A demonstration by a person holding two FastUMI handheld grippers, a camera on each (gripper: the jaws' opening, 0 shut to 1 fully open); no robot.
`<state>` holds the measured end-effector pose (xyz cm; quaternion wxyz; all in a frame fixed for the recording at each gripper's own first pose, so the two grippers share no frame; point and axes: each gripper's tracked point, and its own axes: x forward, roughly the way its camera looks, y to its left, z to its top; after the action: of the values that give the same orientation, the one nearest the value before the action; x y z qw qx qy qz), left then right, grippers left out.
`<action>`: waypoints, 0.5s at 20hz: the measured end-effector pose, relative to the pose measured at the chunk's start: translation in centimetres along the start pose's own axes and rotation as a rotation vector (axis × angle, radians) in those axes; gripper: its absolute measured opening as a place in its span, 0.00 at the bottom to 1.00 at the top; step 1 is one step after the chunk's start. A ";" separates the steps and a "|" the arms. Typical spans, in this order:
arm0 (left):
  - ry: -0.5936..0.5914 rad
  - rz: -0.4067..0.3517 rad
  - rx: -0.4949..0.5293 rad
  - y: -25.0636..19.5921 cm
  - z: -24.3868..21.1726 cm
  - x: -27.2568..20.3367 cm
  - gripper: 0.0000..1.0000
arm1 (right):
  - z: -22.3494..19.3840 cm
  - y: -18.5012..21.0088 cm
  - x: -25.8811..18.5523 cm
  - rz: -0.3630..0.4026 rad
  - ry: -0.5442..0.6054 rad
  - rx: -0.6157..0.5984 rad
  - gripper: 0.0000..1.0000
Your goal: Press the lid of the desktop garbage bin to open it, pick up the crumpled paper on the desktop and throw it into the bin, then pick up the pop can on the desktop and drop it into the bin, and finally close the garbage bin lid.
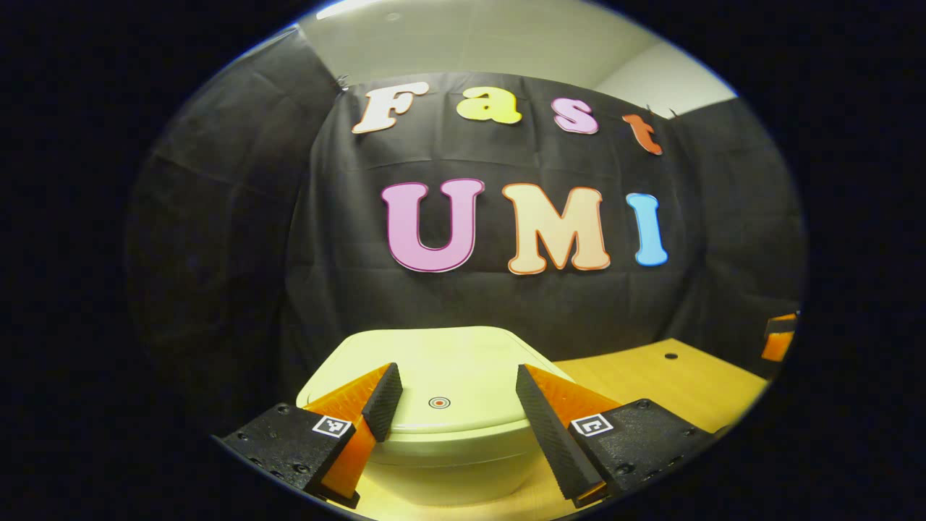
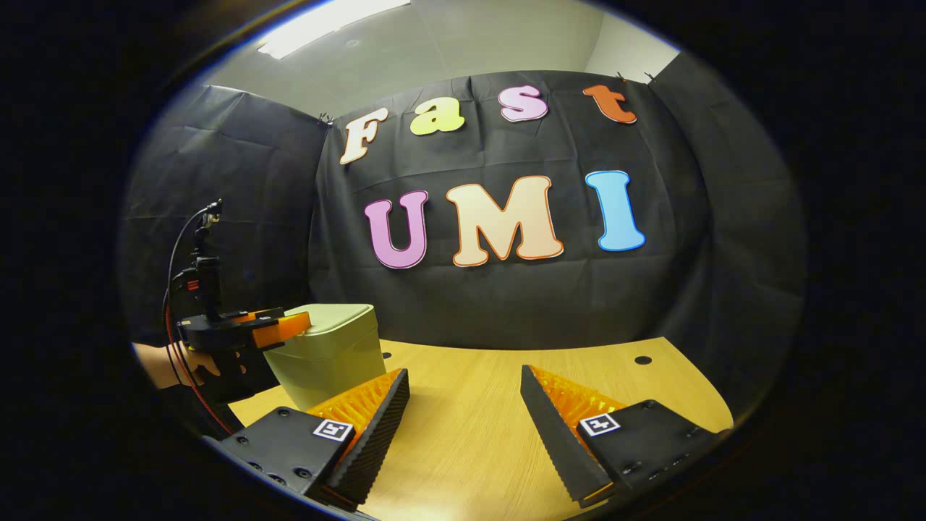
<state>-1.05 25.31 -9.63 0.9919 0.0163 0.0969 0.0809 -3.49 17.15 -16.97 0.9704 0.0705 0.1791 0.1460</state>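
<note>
Illumination is moderate and even, sourced overhead: a ceiling light panel (image 2: 329, 25) burns out to white glare at eleven o'clock in the right gripper view. The wooden tabletop (image 2: 470, 427) is warmly lit, with soft shadows only. The bin lid (image 1: 434, 362) shows a pale sheen. Focus is sharp at centre. Fisheye bowing and darkening increase toward all edges.

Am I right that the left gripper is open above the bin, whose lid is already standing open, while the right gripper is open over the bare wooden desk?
Not quite: the lid of the bin is shut, lying flat, as the left gripper view shows. The rest holds: the left gripper is open above it, and the right gripper is open over the wooden desk.
</note>
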 end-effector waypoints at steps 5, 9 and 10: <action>-0.057 0.046 0.080 0.0 1.6 -0.5 0.96 | 2.9 -2.0 0.0 -0.042 -0.056 -0.023 0.97; -0.165 0.009 0.116 -4.6 5.2 -1.6 0.94 | 5.9 -4.4 -0.7 -0.084 -0.127 -0.020 0.97; -0.203 -0.009 0.118 -6.2 6.4 -2.2 0.92 | 6.7 -5.1 -0.9 -0.097 -0.145 -0.013 0.97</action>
<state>-0.93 18.78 -3.22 0.9942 0.0823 0.0006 0.0687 -0.47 11.47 -11.41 0.9872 0.0661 0.1105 0.0943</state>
